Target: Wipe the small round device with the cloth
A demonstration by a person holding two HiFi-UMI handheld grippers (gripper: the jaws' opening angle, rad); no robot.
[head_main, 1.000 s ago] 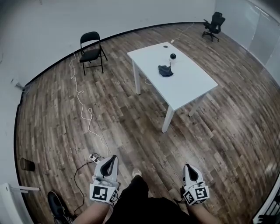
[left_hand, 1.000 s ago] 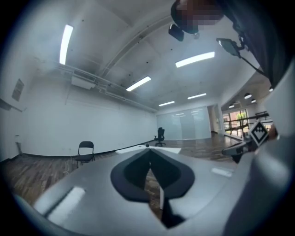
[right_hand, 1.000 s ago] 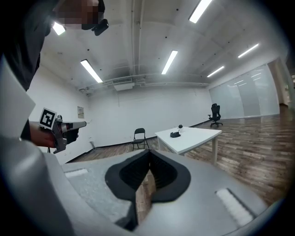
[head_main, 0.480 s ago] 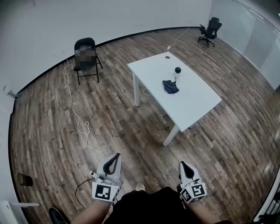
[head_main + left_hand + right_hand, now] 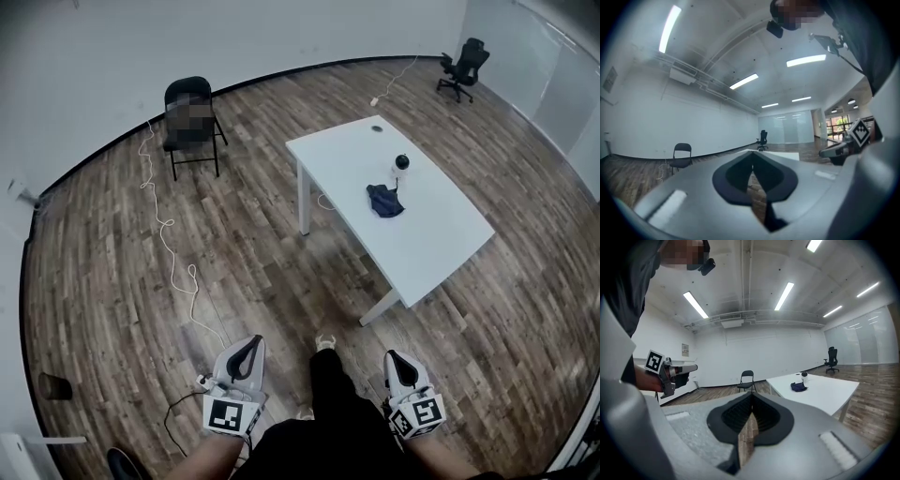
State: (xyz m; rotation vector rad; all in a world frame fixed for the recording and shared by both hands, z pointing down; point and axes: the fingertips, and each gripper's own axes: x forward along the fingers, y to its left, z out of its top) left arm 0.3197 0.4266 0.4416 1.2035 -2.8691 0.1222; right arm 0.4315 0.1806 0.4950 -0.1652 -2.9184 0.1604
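Observation:
The small round device (image 5: pixel 401 164), dark on a white base, stands on the white table (image 5: pixel 431 244) across the room. A crumpled dark blue cloth (image 5: pixel 385 201) lies just in front of it. Both are tiny in the right gripper view, the cloth (image 5: pixel 798 387) beside the device (image 5: pixel 804 376). My left gripper (image 5: pixel 251 341) and right gripper (image 5: pixel 393 357) are held low by my body, far from the table. Each one's jaws meet at the tips with nothing between them.
A black folding chair (image 5: pixel 190 122) stands by the far wall and an office chair (image 5: pixel 466 61) in the back right corner. A white cable (image 5: pixel 169 234) snakes over the wood floor to a power strip (image 5: pixel 202 382) near my left gripper.
The view has moved nearer the table, which now sits lower and further right in the head view. Both grippers stay shut and empty at the bottom.

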